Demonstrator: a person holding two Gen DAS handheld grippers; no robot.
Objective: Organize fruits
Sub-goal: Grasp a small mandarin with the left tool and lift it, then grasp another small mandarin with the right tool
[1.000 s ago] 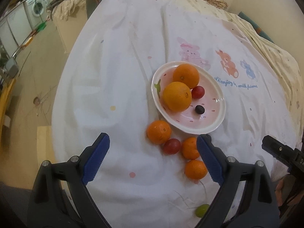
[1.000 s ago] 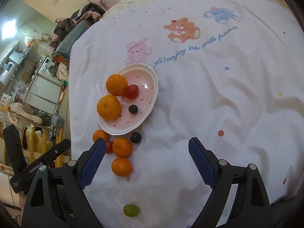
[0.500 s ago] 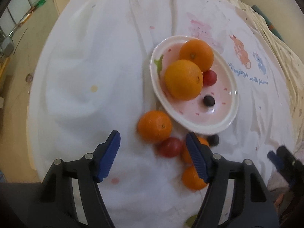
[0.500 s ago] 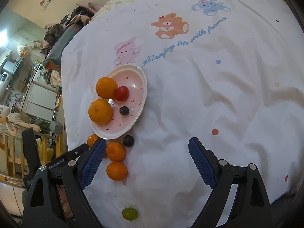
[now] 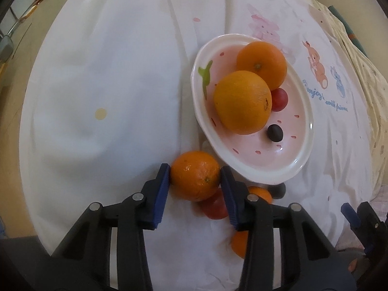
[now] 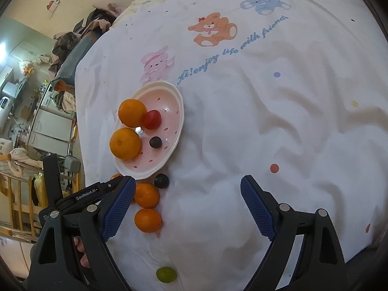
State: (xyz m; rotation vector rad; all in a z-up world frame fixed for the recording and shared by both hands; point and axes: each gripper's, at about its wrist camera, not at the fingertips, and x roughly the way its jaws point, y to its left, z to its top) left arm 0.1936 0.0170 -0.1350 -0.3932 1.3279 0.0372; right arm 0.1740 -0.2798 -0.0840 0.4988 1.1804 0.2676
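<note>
The left gripper (image 5: 195, 178), whose jaws have just been closing, presses both blue pads on a small orange (image 5: 195, 175) lying on the white sheet (image 5: 109, 72) just beside the pink plate (image 5: 303, 160), while the right gripper (image 6: 188, 206) stands wide open, holding nothing, above the sheet.

Right gripper (image 6: 188, 206) jaws wide over white sheet (image 6: 266, 121), pink plate (image 6: 174, 111) of fruit, green grape (image 6: 166, 274) nearby

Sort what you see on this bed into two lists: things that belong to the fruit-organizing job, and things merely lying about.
Job: pink plate; oranges on it; small orange in left gripper; loose oranges; green grape.
Lying about: clothes pile; white cabinet.
</note>
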